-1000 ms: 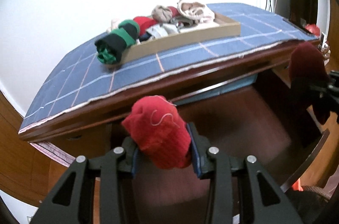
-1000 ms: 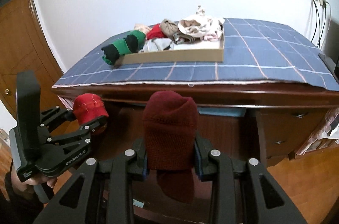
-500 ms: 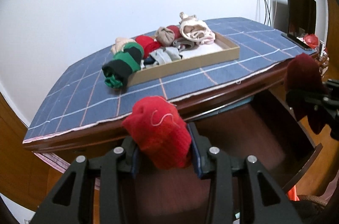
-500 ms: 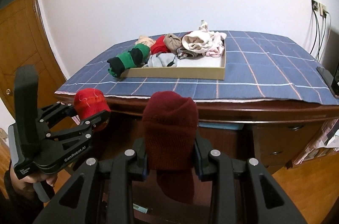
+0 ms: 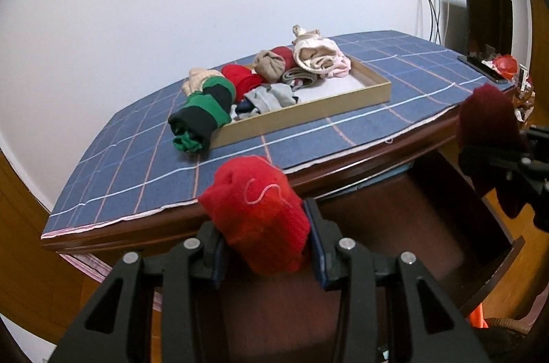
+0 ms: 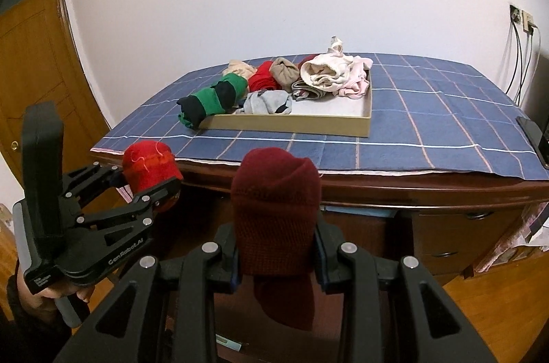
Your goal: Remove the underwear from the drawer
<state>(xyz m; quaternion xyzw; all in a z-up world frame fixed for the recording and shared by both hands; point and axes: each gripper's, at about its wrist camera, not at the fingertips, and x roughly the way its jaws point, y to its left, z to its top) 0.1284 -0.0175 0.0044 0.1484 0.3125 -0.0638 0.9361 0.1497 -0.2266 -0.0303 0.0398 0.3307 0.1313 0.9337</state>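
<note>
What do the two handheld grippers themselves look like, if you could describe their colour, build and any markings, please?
Both the left gripper and the right gripper are matte black, with angular cut-out linkage arms, silver rivets and blue-edged finger pads. White lettering, apparently "GenRobot.AI", marks the left one's side, above a grey handle. No cables show.

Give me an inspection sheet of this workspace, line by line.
Surface: blue checked cloth covering a wooden dresser.
Job's things: bright red roll in left claw; dark red roll in right claw; drawer open.
Clutter: cardboard tray with rolled garments; green-black roll hangs over its edge.
Grippers: both shut on rolls, in front of the dresser.
Cables: cords hang from a wall socket.
Surroundings: white wall, wooden door, wooden floor.
</note>
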